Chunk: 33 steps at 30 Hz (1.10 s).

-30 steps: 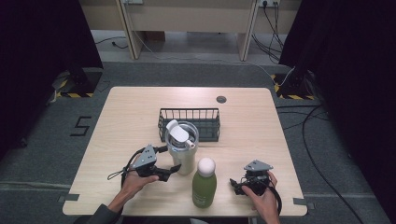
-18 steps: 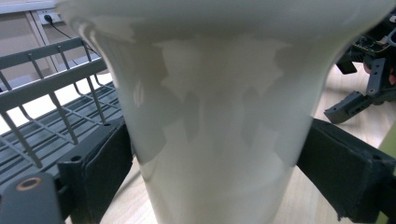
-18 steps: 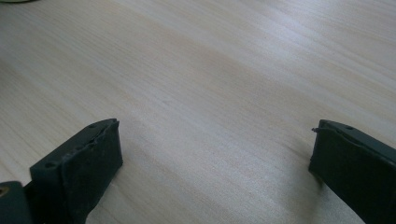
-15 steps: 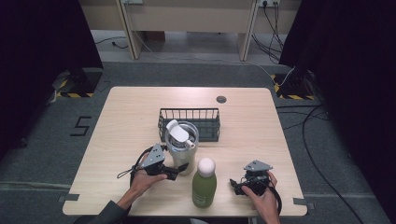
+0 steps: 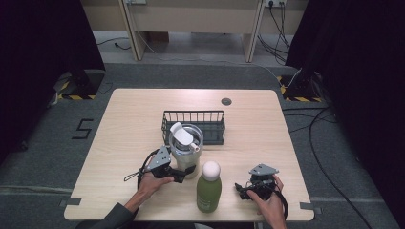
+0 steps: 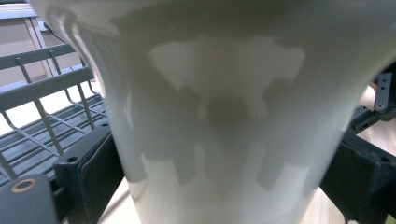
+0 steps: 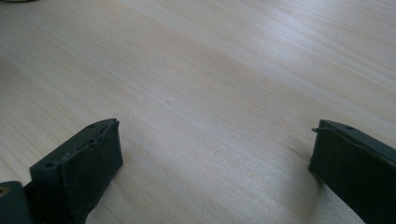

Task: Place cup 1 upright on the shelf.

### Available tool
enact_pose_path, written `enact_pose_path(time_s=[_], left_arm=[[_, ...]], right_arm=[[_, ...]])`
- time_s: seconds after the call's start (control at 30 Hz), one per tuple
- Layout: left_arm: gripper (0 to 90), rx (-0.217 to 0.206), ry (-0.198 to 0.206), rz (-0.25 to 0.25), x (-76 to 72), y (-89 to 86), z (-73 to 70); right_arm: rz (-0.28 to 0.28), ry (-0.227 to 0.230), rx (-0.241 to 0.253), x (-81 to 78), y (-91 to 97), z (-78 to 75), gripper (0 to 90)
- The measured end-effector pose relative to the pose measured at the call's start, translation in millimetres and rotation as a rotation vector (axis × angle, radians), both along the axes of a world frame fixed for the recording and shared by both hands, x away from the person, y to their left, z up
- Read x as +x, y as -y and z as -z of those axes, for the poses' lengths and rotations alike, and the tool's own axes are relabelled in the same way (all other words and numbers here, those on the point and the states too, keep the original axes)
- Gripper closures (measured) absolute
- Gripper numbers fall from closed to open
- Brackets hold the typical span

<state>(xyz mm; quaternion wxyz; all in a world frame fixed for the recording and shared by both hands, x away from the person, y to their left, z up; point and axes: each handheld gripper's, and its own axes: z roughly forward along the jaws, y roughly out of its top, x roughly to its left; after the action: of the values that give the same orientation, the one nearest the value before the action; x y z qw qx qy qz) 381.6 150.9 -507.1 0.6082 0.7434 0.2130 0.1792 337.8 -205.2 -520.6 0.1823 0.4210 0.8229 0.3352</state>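
Left gripper [image 5: 184,174] has jaws round the white tumbler [image 5: 185,151] beside the wire basket [image 5: 195,126], touching or not unclear; right gripper [image 5: 241,189] rests w/ jaws apart on table [image 5: 267,124].

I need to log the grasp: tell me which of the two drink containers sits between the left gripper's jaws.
The pale lidded tumbler in front of the wire basket; the left gripper straddles its base. The green bottle stands free.

White lidded tumbler [image 5: 185,147] stands upright just before the wire basket [image 5: 194,125].
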Motion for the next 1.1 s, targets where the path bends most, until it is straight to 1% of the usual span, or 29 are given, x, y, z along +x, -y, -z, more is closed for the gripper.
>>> enact_pose_path(time_s=[0.23,0.37,0.53,0.77,0.93,1.1], left_arm=[[10.1,-0.018,0.008,0.0,3.2,5.3,1.9],[10.2,-0.022,0.015,-0.001,3.1,5.6,2.4],[10.5,-0.04,0.022,0.002,4.1,5.9,3.9],[10.4,-0.058,0.017,0.003,5.4,7.1,5.0],[10.2,-0.062,0.02,0.007,6.2,8.1,5.4],[10.3,-0.058,0.035,0.006,5.2,9.3,6.0]], right_arm=[[-0.001,-0.002,0.0,0.0,-0.1,0.0,2.3],[-0.003,-0.001,0.001,0.0,-0.3,0.0,2.3],[-0.004,-0.001,0.001,0.0,-0.3,0.0,2.2],[-0.004,-0.003,0.002,-0.1,-0.5,0.0,2.3],[-0.008,-0.001,0.0,-0.1,-0.5,0.0,2.3],[-0.009,-0.003,0.002,-0.3,-0.8,0.0,2.3]])
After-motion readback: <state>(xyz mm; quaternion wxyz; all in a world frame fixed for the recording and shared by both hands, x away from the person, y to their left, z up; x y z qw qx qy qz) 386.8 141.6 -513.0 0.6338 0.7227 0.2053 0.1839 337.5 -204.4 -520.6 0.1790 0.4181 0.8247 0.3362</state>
